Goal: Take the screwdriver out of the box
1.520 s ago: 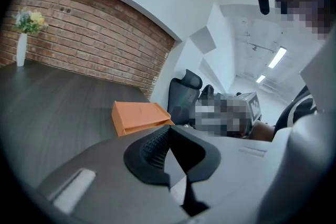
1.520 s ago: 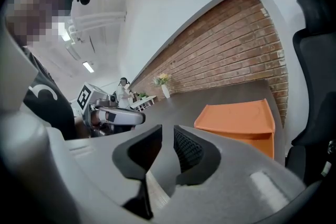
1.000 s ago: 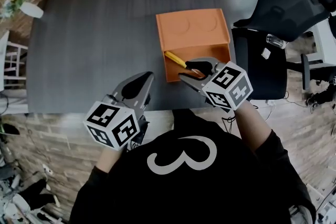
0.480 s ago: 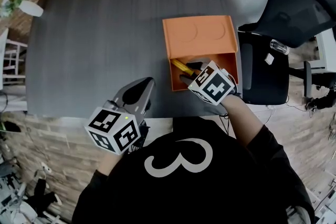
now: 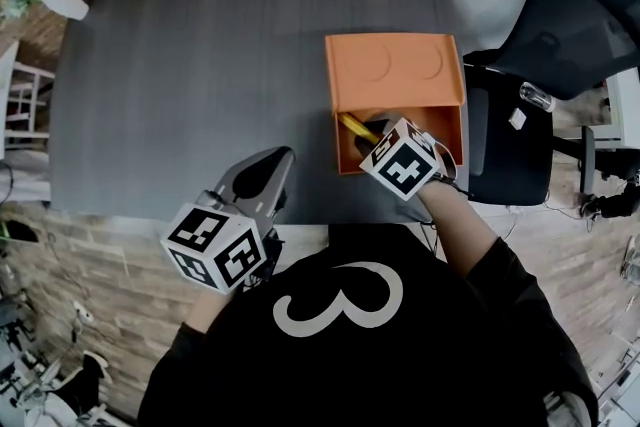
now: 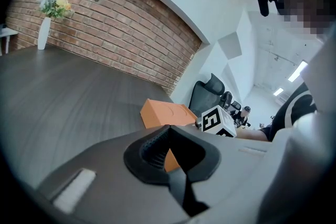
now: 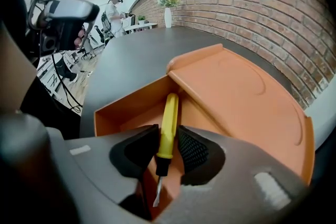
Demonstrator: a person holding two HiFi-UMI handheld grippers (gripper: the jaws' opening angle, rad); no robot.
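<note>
R claw (image 5: 368, 129) grips screwdriver (image 5: 352, 124) inside box (image 5: 395, 70); L claw (image 5: 274, 161) idle.
Head view: orange box, lid open, right-centre on dark worktop (image 5: 200, 65); office chair (image 5: 560, 25) far right, vase (image 5: 62, 2) upper left; R claw dips steeply into box. L gripper view: L claw clenched, empty. R gripper view: jaws, just closing, pinch the yellow handle.

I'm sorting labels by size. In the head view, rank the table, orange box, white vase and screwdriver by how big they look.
1. table
2. orange box
3. white vase and screwdriver: alike; the screwdriver shows only partly, so unranked.
</note>
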